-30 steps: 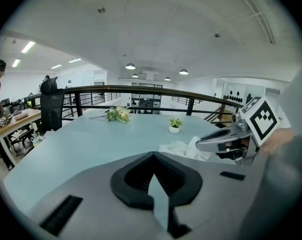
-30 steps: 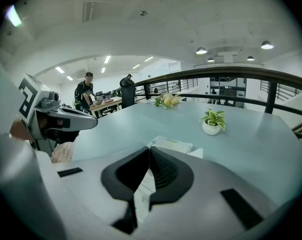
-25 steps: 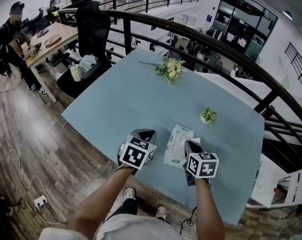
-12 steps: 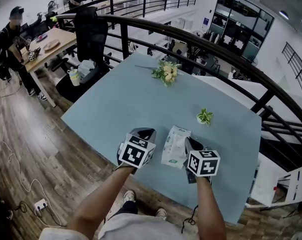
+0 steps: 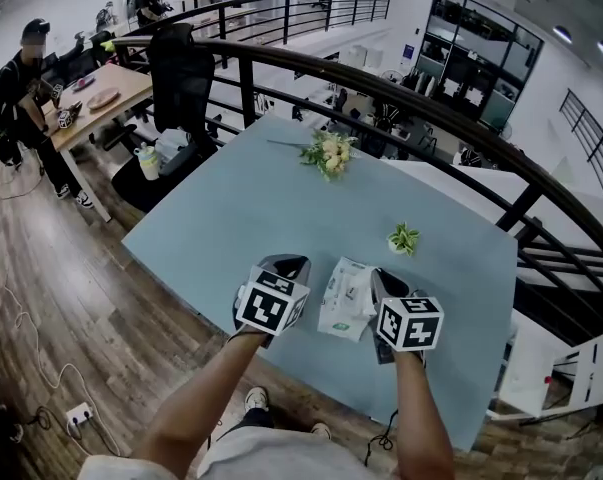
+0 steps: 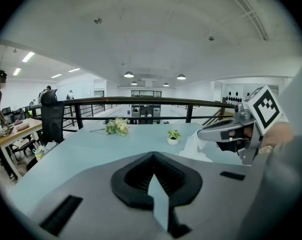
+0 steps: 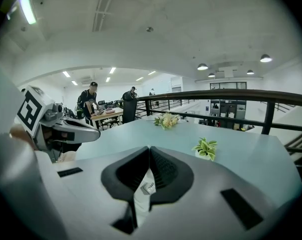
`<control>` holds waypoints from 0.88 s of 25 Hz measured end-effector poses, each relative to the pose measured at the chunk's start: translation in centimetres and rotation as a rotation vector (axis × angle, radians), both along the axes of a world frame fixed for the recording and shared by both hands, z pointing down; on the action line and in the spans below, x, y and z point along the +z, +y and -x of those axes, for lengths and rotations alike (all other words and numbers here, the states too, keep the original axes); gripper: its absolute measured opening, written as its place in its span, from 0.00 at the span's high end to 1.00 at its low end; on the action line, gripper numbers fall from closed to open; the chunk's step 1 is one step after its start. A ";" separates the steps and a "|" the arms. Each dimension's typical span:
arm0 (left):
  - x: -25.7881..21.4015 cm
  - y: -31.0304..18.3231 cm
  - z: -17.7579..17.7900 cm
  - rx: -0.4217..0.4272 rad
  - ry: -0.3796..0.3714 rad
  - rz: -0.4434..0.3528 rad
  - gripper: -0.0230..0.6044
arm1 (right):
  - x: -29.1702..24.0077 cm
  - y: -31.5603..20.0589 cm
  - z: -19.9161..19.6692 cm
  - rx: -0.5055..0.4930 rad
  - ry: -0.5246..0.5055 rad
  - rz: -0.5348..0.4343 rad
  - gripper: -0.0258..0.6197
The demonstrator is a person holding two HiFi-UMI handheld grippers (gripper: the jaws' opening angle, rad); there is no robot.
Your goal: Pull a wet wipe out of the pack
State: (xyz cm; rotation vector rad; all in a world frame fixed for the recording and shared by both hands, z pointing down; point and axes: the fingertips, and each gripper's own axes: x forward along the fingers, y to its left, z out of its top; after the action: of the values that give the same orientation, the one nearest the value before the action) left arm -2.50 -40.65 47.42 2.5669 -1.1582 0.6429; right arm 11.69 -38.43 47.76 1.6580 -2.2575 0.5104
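Observation:
The white wet wipe pack [image 5: 343, 298] hangs tilted between my two grippers, above the near part of the pale blue table [image 5: 241, 208]. My right gripper [image 5: 378, 280] is shut on the pack's right edge. In the right gripper view a white strip with small print [image 7: 143, 191] sits pinched between the black pads of the right gripper [image 7: 149, 154]. My left gripper [image 5: 286, 264] stays a little left of the pack without touching it. In the left gripper view the left gripper [image 6: 152, 156] has its jaws together with nothing held, and the white pack [image 6: 197, 146] hangs under the right gripper [image 6: 203, 133].
A bunch of pale flowers [image 5: 328, 153] lies at the table's far side and a small potted plant [image 5: 402, 238] stands right of centre. A black railing [image 5: 381, 78] curves behind the table. A black chair [image 5: 181, 63] and a wooden desk [image 5: 91, 83] with people stand to the left.
Both grippers have risen slightly, the right one more. The pack has come up with the right gripper and now sits closer to the left gripper.

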 end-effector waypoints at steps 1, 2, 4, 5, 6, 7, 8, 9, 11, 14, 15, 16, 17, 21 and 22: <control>-0.2 -0.1 0.0 -0.001 0.002 -0.004 0.98 | -0.2 0.0 0.0 0.000 0.000 -0.006 0.94; -0.4 -0.1 0.0 -0.002 0.004 -0.008 0.98 | -0.4 -0.1 0.0 0.001 0.000 -0.011 0.94; -0.8 -0.3 0.0 -0.005 0.007 -0.016 0.98 | -0.9 -0.1 -0.1 0.002 0.001 -0.022 0.94; -1.0 -0.3 0.0 -0.006 0.008 -0.020 0.98 | -1.1 -0.1 -0.2 0.003 0.002 -0.028 0.94; -1.2 -0.3 0.0 -0.007 0.009 -0.024 0.98 | -1.4 -0.1 -0.3 0.005 0.002 -0.033 0.94; -1.4 -0.3 -0.1 -0.007 0.010 -0.028 0.98 | -1.6 -0.1 -0.4 0.007 0.003 -0.039 0.94; -1.6 -0.3 -0.1 -0.007 0.012 -0.031 0.98 | -1.9 -0.1 -0.5 0.010 0.004 -0.045 0.94; -1.7 -0.4 -0.2 -0.007 0.013 -0.035 0.98 | -2.2 -0.1 -0.6 0.012 0.006 -0.052 0.94; -2.2 -0.5 -0.2 -0.007 0.017 -0.043 0.98 | -2.8 -0.1 -0.8 0.016 0.010 -0.067 0.94; -2.9 -0.7 -0.2 -0.011 0.025 -0.060 0.98 | -3.8 0.0 -1.2 0.025 0.016 -0.093 0.94; -3.2 -0.8 -0.2 -0.012 0.028 -0.066 0.98 | -4.1 0.0 -1.3 0.027 0.018 -0.102 0.94; -3.4 -0.9 -0.1 -0.014 0.031 -0.073 0.98 | -4.5 0.0 -1.4 0.030 0.019 -0.112 0.95; -3.7 -1.0 -0.1 -0.015 0.035 -0.080 0.98 | -4.8 0.0 -1.4 0.033 0.018 -0.122 0.95; -4.7 -1.2 -0.1 -0.021 0.047 -0.111 0.98 | -6.2 0.1 -1.7 0.042 0.018 -0.168 0.94; -4.9 -1.2 -0.1 -0.022 0.051 -0.117 0.98 | -6.6 0.1 -1.7 0.044 0.020 -0.182 0.94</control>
State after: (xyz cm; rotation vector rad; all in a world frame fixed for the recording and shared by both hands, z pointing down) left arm -2.44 -41.87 42.54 2.6456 -1.2403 0.5162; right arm 13.39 -38.31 41.18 1.7938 -2.3166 0.3045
